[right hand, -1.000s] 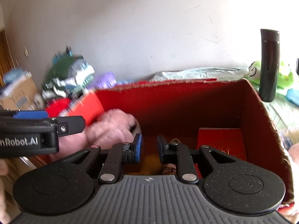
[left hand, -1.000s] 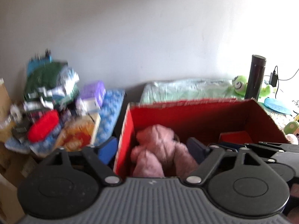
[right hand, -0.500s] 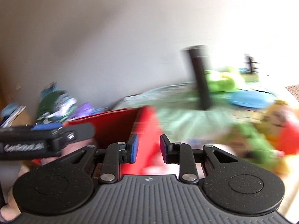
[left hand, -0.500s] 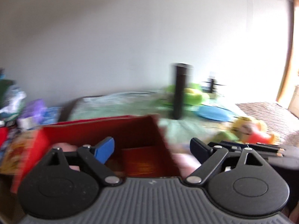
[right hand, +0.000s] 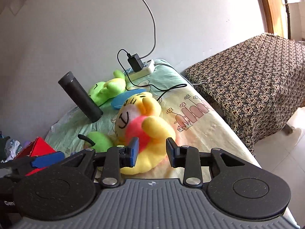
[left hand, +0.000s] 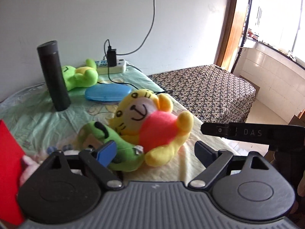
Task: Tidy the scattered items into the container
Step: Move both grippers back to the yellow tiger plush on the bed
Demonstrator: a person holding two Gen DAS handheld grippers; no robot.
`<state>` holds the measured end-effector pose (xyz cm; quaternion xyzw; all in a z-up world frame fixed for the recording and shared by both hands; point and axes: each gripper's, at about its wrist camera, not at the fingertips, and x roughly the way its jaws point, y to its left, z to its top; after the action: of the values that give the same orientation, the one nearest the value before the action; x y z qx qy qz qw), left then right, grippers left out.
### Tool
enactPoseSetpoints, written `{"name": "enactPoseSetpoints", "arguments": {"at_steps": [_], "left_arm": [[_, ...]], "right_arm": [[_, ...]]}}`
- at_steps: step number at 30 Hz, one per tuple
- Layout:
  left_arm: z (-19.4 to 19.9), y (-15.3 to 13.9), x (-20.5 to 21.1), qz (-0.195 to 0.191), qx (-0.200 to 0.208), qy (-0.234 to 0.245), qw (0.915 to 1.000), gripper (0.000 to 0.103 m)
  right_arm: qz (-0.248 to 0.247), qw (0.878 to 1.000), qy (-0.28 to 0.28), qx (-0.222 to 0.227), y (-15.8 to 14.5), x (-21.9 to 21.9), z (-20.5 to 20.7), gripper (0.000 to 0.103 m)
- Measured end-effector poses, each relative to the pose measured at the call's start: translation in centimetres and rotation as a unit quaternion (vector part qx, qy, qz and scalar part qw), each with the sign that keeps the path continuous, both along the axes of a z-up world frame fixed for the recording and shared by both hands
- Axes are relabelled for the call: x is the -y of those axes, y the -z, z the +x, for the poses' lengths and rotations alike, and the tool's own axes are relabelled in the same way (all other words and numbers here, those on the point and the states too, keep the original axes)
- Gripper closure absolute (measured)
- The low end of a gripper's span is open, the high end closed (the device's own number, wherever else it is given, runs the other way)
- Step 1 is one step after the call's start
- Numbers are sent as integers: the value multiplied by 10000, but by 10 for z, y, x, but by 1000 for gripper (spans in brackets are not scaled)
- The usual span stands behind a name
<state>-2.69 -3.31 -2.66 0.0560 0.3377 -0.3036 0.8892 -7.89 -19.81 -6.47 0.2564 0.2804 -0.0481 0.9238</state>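
A yellow plush with a pink belly [left hand: 150, 122] lies on the table cloth, also in the right wrist view [right hand: 144, 126]. A green plush [left hand: 114, 139] lies against its left side. My left gripper [left hand: 156, 150] is open and empty, just short of both toys. My right gripper [right hand: 152, 150] is open, its fingers on either side of the yellow plush's lower body without closing on it. The red box [left hand: 7, 156] is at the far left edge; its corner also shows in the right wrist view [right hand: 38, 147].
A black flask [left hand: 53, 76] stands upright behind the toys. Another green plush [left hand: 80, 76], a blue case [left hand: 106, 95] and a power strip with charger and cable [left hand: 112, 64] lie at the back. A patterned bed [left hand: 205, 87] is beyond the table's right edge.
Both grippers swung right, away from the red box with the pink plush, over to the yellow and green plush toys. The right gripper opened wider.
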Motion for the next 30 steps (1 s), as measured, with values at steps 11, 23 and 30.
{"name": "enactPoseSetpoints", "arguments": {"at_steps": [11, 23, 30], "left_arm": [[41, 31, 41, 11, -533, -218, 9983, 12], [76, 64, 40, 134, -1053, -301, 9939, 19], [82, 71, 46, 178, -932, -124, 9954, 24]], "right_arm": [[725, 9969, -313, 51, 1, 41, 44, 57], [1032, 9893, -917, -472, 32, 30, 118, 52], [1057, 9867, -944, -801, 52, 34, 136, 47]]}}
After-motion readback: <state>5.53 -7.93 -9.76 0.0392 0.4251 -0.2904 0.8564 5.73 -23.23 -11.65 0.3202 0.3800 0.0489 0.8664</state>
